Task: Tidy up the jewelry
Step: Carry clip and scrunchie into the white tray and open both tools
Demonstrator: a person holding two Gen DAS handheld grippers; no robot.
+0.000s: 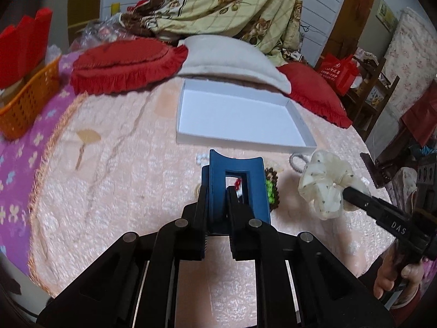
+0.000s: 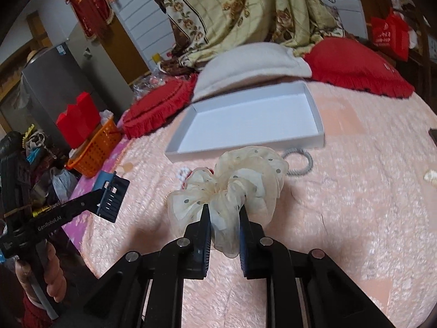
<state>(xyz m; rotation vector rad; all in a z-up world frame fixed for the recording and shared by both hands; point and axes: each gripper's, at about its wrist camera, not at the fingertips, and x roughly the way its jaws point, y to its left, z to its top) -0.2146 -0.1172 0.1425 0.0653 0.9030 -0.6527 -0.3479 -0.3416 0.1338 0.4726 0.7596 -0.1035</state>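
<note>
My left gripper [image 1: 217, 191] is shut on a blue hair claw clip [image 1: 236, 188] and holds it above the pink bedspread, short of the white box [image 1: 296, 120]. It also shows at the left of the right wrist view [image 2: 110, 196]. My right gripper [image 2: 224, 209] is shut on a cream dotted scrunchie [image 2: 232, 180], held up in front of the same white box [image 2: 316, 120]. The scrunchie shows at the right of the left wrist view [image 1: 326, 183]. The box is open and empty. A grey hair tie [image 2: 300, 161], white beads [image 1: 200, 160] and a brown and green beaded piece [image 1: 271, 188] lie near the box's front edge.
Red fringed cushions [image 1: 128, 65] and a beige pillow [image 1: 229, 57] lie behind the box. An orange basket [image 1: 27, 101] with red boxes stands at the far left on a purple cloth. A small pale item [image 2: 430, 176] lies at the far right.
</note>
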